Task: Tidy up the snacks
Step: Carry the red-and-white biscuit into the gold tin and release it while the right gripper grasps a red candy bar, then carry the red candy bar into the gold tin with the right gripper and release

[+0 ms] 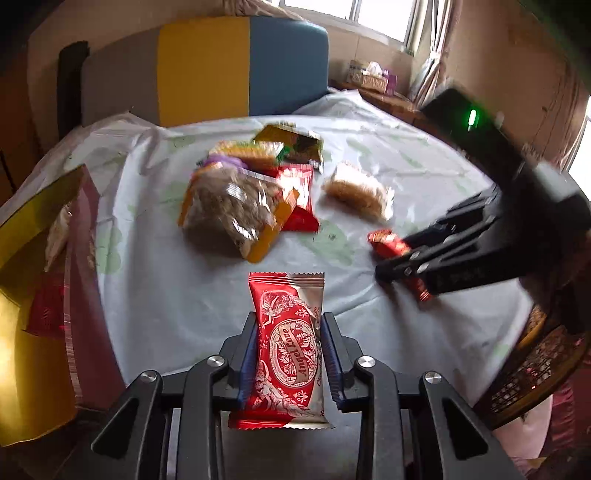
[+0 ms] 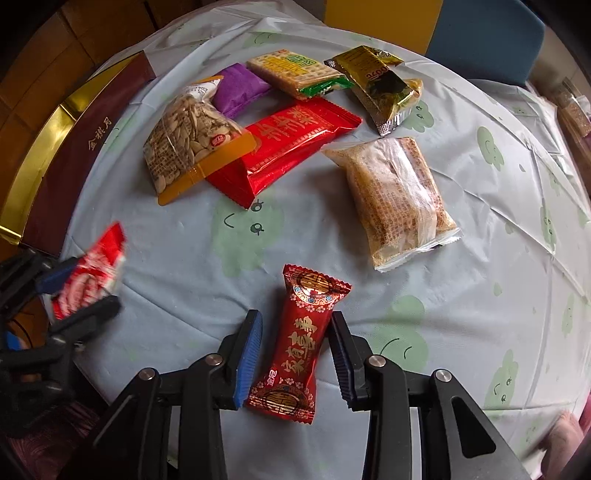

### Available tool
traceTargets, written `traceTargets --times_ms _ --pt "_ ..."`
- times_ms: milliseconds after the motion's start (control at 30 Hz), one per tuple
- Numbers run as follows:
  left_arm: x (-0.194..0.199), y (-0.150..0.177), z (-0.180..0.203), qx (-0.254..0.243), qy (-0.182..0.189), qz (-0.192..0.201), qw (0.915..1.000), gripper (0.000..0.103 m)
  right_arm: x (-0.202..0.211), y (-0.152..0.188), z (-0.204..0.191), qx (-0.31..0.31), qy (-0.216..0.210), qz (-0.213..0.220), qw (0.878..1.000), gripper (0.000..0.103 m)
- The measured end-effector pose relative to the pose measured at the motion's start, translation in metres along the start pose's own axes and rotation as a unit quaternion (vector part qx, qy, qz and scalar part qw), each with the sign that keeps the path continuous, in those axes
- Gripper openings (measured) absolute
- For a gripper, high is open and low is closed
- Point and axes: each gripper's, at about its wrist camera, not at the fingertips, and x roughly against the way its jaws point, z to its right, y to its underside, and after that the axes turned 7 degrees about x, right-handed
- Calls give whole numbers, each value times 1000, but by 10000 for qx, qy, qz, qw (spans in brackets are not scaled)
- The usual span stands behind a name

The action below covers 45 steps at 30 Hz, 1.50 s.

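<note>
— While your left gripper (image 1: 288,343) pinches the red-and-silver wafer pack (image 1: 290,354), where does it hang?
— Above the pale blue tablecloth (image 2: 461,295) with green cloud faces; a yellow-and-blue chair (image 1: 243,62) and a window (image 1: 354,11) stand beyond.
— And your right gripper (image 2: 295,350)?
— Its jaws flank the red candy (image 2: 299,347) lying on the cloth; whether the pads press it, you can't tell.

A candy (image 2: 295,345) lies on the table (image 2: 461,295) between the right gripper's (image 2: 295,350) fingers; ahead lies a cake packet (image 2: 395,192), further ahead to the left a heap of snacks (image 2: 258,122), a box (image 2: 70,147) beyond.
</note>
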Motion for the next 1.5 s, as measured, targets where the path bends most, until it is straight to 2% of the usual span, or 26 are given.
traceTargets --times_ms 100,233,333,400,500,600,733,833,967,1033,1100,1167,1300,1500 --pt "33 -13 -13 241 47 384 9990 32 -1 1 1 113 90 51 9999 38" --pt "71 -30 -61 1086 -172 792 9908 32 0 5 -7 275 221 102 9993 38" --pt "89 -31 -109 1946 -577 898 9751 33 2 3 -9 392 312 128 9987 37" --pt "91 -23 -144 2606 -719 768 9597 33 2 3 -12 474 337 144 9982 35" --pt "86 -9 -179 3337 -645 544 9389 33 3 4 -14 539 372 165 9977 34" --pt "82 -2 -187 3612 -486 492 9299 34 2 4 -13 518 352 174 9979 34" --pt "70 0 -186 3644 -239 281 9305 41 4 4 -15 503 327 175 9980 35" --pt "64 3 -182 3588 -253 204 9328 42 1 3 -9 500 308 172 9981 35" --pt "65 4 -177 3408 -557 186 9383 42 3 3 -11 519 320 182 9980 35" --pt "67 7 -173 3233 -913 193 9417 41 3 3 -13 555 359 200 9976 34" --pt "69 7 -169 3016 -1462 220 9419 42 4 3 -18 639 364 231 9970 30" --pt "74 9 -167 2847 -1710 276 9428 42 4 4 -22 723 412 253 9962 27" --pt "84 10 -163 2663 -2016 450 9415 42 4 4 -22 681 420 270 9964 26" --pt "96 8 -157 2541 -2151 642 9408 42 6 3 -22 559 382 266 9974 22"
